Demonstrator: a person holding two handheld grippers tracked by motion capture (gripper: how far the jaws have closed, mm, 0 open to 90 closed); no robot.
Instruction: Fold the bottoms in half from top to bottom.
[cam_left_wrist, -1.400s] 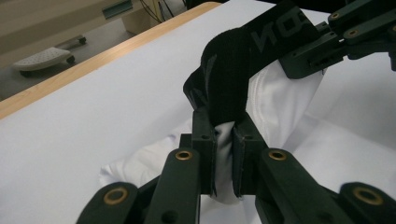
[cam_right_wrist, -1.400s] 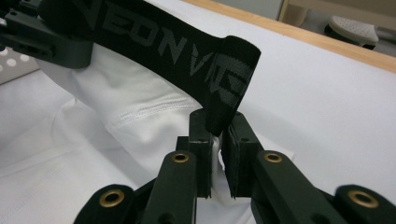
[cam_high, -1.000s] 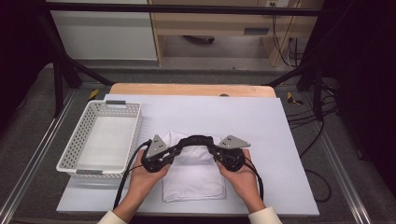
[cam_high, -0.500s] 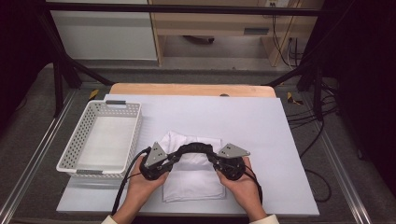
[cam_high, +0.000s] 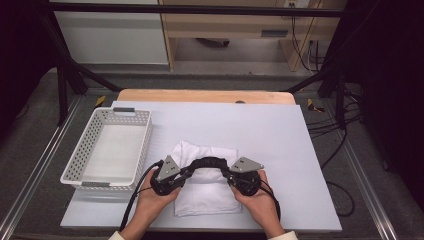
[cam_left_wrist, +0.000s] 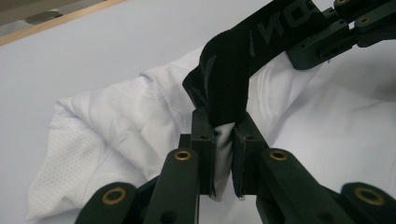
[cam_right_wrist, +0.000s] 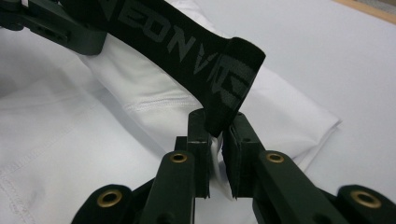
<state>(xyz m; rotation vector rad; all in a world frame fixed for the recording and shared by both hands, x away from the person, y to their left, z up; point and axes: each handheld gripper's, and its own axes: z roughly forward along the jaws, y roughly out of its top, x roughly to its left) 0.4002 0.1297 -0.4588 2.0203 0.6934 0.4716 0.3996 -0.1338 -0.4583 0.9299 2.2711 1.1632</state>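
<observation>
On the table (cam_high: 310, 150) lies a folded white garment (cam_high: 207, 197), just right of a white basket (cam_high: 80, 160) that stands at the table's left edge. A black waistband (cam_high: 210, 162) with grey lettering runs across the garment's upper half in a low arch, lifted clear of the cloth below it, and each end is pinched by a gripper. The left gripper (cam_high: 184, 171) sits at the garment's left side, the person's hand wrapped around its body; in the left gripper view its jaws stand narrow, clamped on the waistband (cam_left_wrist: 229, 88) where the band folds over, with a tuck of white cloth caught between the pads beneath it. The right gripper (cam_high: 231, 173) mirrors it at the garment's right side — in the right gripper view its jaws are likewise drawn close, nipping the folded end of the waistband (cam_right_wrist: 224, 88), again with a sliver of white fabric between them. The two grippers face each other across the band, close together, their grey plates tilted inward. Around the band the garment (cam_left_wrist: 116, 126) spreads flat on the table, a mesh-textured edge showing at its left in the left gripper view — and a seam line runs across the white cloth (cam_right_wrist: 60, 135) in the right gripper view.
</observation>
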